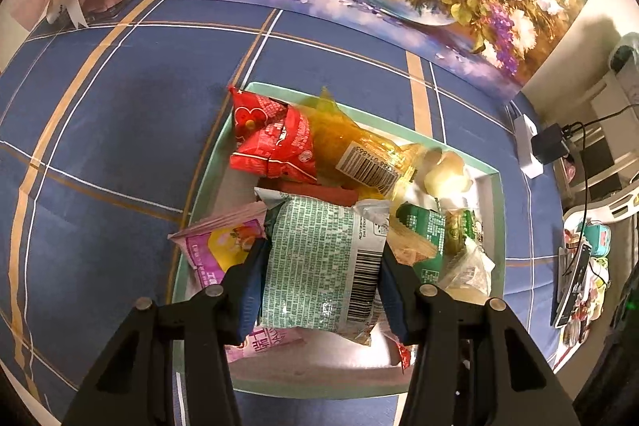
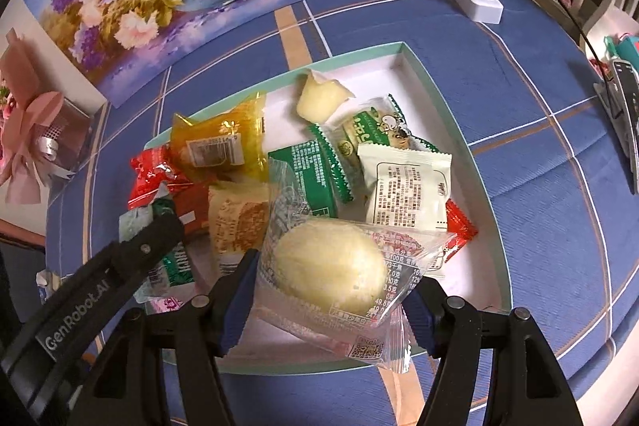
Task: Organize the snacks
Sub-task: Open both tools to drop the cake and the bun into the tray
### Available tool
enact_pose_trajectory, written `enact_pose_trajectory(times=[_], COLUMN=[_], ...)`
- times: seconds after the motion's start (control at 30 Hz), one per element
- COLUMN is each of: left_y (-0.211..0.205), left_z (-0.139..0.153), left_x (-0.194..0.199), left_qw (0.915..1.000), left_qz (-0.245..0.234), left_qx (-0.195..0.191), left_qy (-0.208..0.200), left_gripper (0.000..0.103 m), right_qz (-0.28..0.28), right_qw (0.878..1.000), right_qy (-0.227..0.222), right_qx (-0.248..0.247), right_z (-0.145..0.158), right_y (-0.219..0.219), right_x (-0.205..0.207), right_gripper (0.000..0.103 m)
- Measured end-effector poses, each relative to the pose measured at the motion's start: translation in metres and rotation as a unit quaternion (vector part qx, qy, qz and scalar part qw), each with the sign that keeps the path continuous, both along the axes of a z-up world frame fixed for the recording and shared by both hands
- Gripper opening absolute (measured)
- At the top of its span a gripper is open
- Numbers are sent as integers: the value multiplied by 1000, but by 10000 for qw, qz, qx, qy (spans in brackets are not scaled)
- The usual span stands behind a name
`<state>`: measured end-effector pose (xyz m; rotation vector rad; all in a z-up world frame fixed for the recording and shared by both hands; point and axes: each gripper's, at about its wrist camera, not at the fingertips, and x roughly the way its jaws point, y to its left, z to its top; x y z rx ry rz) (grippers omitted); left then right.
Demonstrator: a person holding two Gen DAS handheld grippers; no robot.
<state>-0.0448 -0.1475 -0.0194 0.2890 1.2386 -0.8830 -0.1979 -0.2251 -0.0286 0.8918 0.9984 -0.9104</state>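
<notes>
**Visitor:** Why are both of your tools loaded at once?

**Me:** Because the snacks all go into the one tray (image 1: pixel 207 162), the shallow box with the pale green rim on the blue checked cloth (image 1: pixel 100 114). My left gripper (image 1: pixel 319 278) is clamped across the middle of a mint-green packet (image 1: pixel 319 262), holding it above the heap near the tray's close edge. My right gripper (image 2: pixel 331 286) has a clear bag with a round pale bun (image 2: pixel 331 262) between its pads, which press on its two sides, over the tray's near corner.

**Visitor:** Why grip them across the middle?

**Me:** My guess is that a soft, puffy wrapper slides less when pinched at its widest part. Both tools point steeply down, so the packets hang flat over the pile.

**Visitor:** What's already in there?

**Me:** A red packet (image 1: pixel 275 146), an orange one (image 1: pixel 351 150), green ones (image 2: pixel 319 166), a white one (image 2: pixel 407 194), a pink one (image 1: pixel 223 246) and a loose pale sweet (image 2: pixel 319 98) at the far end. They overlap, so I'd judge the sorting unfinished.

**Visitor:** Any risk?

**Me:** The bun's bag is slippery; it could land on the rim instead of inside.
</notes>
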Motion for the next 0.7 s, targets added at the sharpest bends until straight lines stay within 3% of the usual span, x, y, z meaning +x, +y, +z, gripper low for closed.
enact_pose_trajectory(times=[0.1, 0.2, 0.37, 0.57, 0.7], left_y=[-1, -1, 5, 19, 32], left_z=[0, 3, 12, 22, 22], left_x=[-2, -2, -1, 8, 22], left_qw=[10000, 10000, 9999, 9970, 9929], left_qz=[-30, -9, 51, 320, 587], left_qx=[13, -34, -44, 335, 565], left_qy=[-19, 30, -91, -620, -872], left_gripper=[54, 73, 73, 79, 80], right_qz=[22, 17, 53, 161, 184], right_qw=[10000, 10000, 10000, 9999, 9997], right_qy=[13, 19, 39, -5, -107], right_qx=[7, 15, 6, -42, -156], right_z=[-1, -2, -2, -1, 1], right_y=[0, 0, 0, 3, 5], right_x=[1, 1, 3, 7, 8], right_gripper=[70, 70, 70, 72, 85])
